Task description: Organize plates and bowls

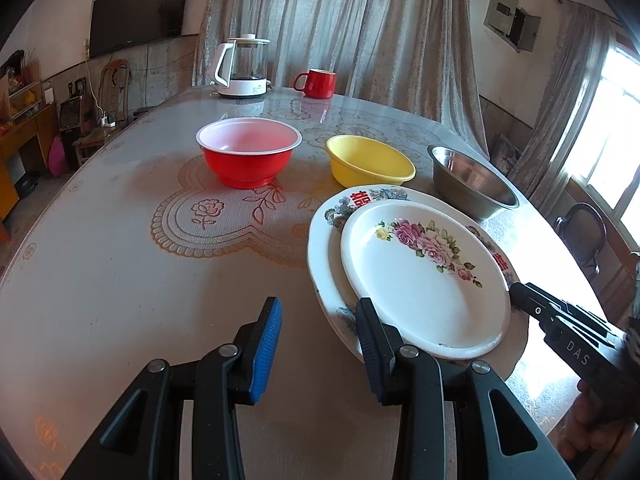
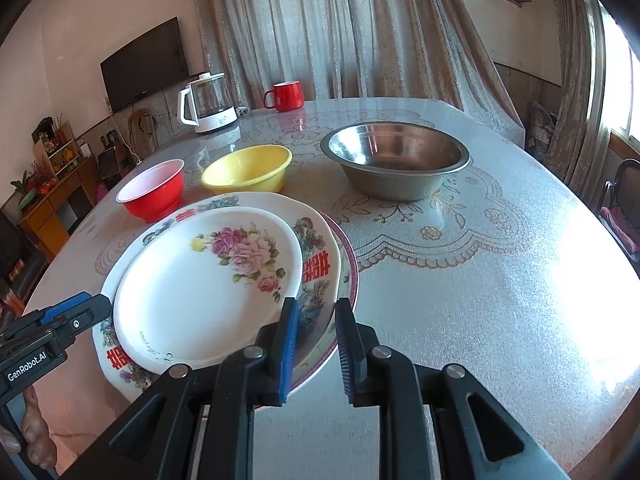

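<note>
A stack of plates sits near the table's front: a small white plate with pink roses [image 1: 428,280] [image 2: 208,284] lies on a larger plate with red characters [image 1: 324,248] [image 2: 316,268], over a pink-rimmed plate [image 2: 350,268]. Behind stand a red bowl [image 1: 248,152] [image 2: 154,194], a yellow bowl [image 1: 370,160] [image 2: 248,168] and a steel bowl [image 1: 472,180] [image 2: 396,164]. My left gripper [image 1: 318,344] is open at the stack's left edge. My right gripper [image 2: 316,344] is open, its jaws around the stack's right rim; it also shows in the left wrist view [image 1: 520,292].
A white electric kettle [image 1: 242,68] [image 2: 206,102] and a red mug [image 1: 316,82] [image 2: 285,96] stand at the far edge of the round table [image 1: 120,280] [image 2: 500,280]. Curtains hang behind. A chair [image 2: 624,204] stands at the right.
</note>
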### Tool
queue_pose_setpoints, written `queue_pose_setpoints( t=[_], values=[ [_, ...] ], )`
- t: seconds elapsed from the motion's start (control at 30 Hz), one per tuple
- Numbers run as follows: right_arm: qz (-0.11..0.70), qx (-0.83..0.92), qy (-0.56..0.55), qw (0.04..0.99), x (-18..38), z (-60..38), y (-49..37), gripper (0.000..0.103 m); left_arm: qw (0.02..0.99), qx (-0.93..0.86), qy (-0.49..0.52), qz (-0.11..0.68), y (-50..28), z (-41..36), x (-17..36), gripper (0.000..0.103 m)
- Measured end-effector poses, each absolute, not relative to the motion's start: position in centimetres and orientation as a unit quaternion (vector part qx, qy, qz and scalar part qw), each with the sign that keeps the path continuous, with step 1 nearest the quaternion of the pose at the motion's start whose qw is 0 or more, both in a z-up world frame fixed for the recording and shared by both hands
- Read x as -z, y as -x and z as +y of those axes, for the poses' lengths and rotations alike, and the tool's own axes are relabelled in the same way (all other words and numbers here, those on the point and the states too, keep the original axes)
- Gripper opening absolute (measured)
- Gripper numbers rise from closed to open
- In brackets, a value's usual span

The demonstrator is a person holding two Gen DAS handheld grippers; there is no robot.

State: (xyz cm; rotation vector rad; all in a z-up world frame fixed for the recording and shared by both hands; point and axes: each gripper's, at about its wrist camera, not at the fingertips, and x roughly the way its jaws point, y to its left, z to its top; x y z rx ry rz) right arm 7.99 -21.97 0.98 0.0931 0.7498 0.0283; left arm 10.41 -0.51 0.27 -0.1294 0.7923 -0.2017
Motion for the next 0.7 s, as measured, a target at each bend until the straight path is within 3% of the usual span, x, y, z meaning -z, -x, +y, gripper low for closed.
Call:
queue_pose_setpoints(
  t=[0.7],
  values=[
    [0.334,-0.031,-0.019,0.942,-2.9,-20.2,-6.5,0.027,0.912,0.082,0.113,0.386,-9.5,3.5,0.5,0.040]
  ],
)
